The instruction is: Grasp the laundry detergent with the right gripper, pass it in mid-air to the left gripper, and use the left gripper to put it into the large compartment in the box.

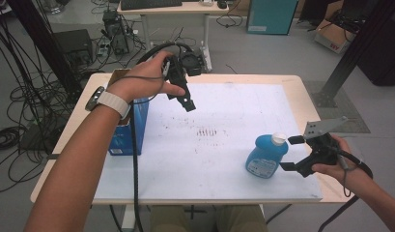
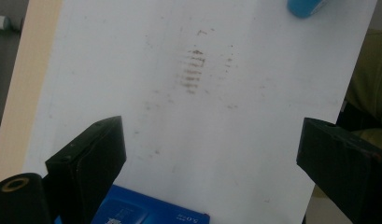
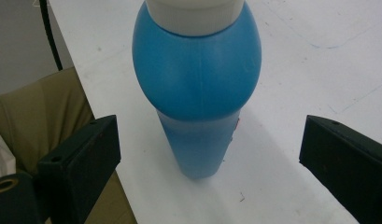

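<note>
A blue bottle (image 1: 265,157) with a white cap (image 1: 278,139) stands upright on the white sheet (image 1: 233,111) at the front right. My right gripper (image 1: 291,153) is level just to its right, open, its jaws pointing at the bottle and not touching it. In the right gripper view the bottle (image 3: 198,79) stands ahead of the wide gap of the right gripper (image 3: 209,135). My left gripper (image 1: 188,102) hangs above the sheet's back left, pointing down, beside a blue box (image 1: 130,130). In the left gripper view the left gripper (image 2: 212,140) is open and holds nothing, with the box's top (image 2: 151,212) at the bottom.
Dark smudges (image 1: 207,131) mark the middle of the sheet. The wooden table (image 1: 301,96) has its bare rim around the sheet. Cables (image 1: 21,96) cover the floor at the left. A desk (image 1: 171,9) and a black post (image 1: 349,53) stand behind.
</note>
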### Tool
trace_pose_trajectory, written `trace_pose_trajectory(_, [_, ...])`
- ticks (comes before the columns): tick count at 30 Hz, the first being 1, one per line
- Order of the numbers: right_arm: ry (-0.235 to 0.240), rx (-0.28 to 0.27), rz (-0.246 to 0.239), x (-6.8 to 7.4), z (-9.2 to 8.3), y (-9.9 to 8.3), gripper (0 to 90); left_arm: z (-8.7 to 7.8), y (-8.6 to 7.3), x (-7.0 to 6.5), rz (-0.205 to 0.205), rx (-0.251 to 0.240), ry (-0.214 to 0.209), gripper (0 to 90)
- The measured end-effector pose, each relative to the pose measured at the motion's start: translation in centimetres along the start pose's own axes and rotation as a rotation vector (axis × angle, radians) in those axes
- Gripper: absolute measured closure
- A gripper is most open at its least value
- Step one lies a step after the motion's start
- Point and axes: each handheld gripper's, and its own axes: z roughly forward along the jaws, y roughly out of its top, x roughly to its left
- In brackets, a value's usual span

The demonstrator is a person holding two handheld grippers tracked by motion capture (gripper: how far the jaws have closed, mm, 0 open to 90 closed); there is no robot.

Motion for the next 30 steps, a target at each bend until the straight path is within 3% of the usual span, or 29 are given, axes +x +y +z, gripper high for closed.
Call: trace_pose_trajectory(30, [0.005,0.007,0.002,-0.02,0.17,-0.02,4.9,0.1,-0.03,-0.03,-0.01,-0.009,0.002,8.5])
